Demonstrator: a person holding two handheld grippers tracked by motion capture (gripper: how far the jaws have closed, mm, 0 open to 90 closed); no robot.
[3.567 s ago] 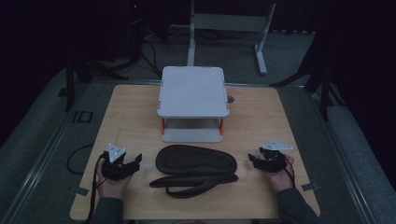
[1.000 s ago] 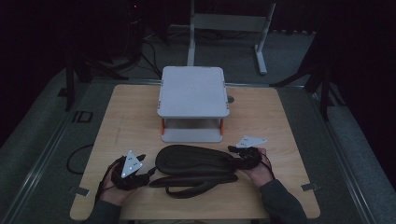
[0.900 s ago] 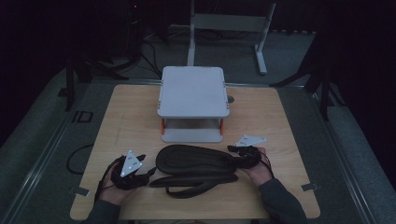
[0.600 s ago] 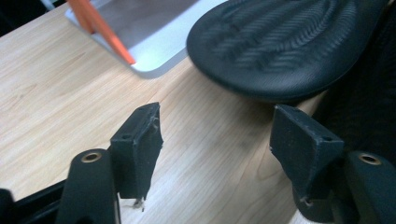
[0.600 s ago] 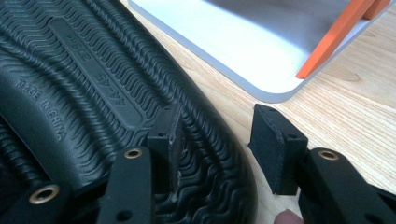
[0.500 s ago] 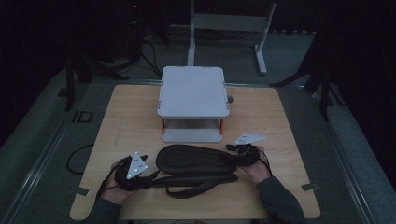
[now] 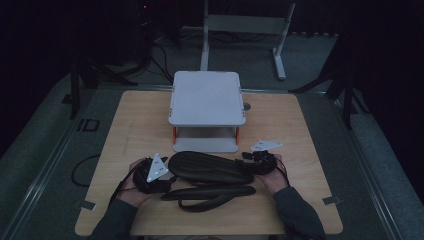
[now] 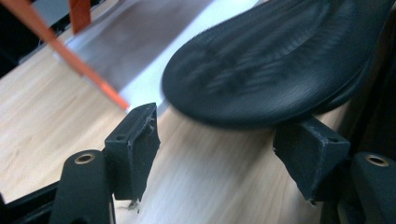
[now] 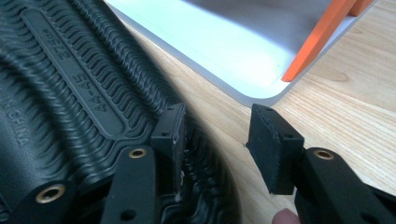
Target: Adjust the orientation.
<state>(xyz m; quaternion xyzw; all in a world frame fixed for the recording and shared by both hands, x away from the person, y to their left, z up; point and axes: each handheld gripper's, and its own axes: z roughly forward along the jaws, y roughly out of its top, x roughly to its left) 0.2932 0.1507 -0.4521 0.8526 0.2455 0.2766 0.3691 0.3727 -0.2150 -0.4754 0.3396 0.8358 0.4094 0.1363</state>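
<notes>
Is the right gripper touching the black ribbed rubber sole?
Touching. In the right gripper view, one pad of the right gripper rests against the black ribbed rubber sole; the other pad stands free over the wooden table.

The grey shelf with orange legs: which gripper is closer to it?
Right. The right gripper sits just past the grey shelf's front right corner; the left gripper is farther toward the table's front edge.

A grey stand [image 7: 206, 97] with orange legs [image 9: 318, 38] sits on the wooden table [image 7: 140, 125]. A metal frame [image 7: 245, 25] stands behind on the dark floor.
</notes>
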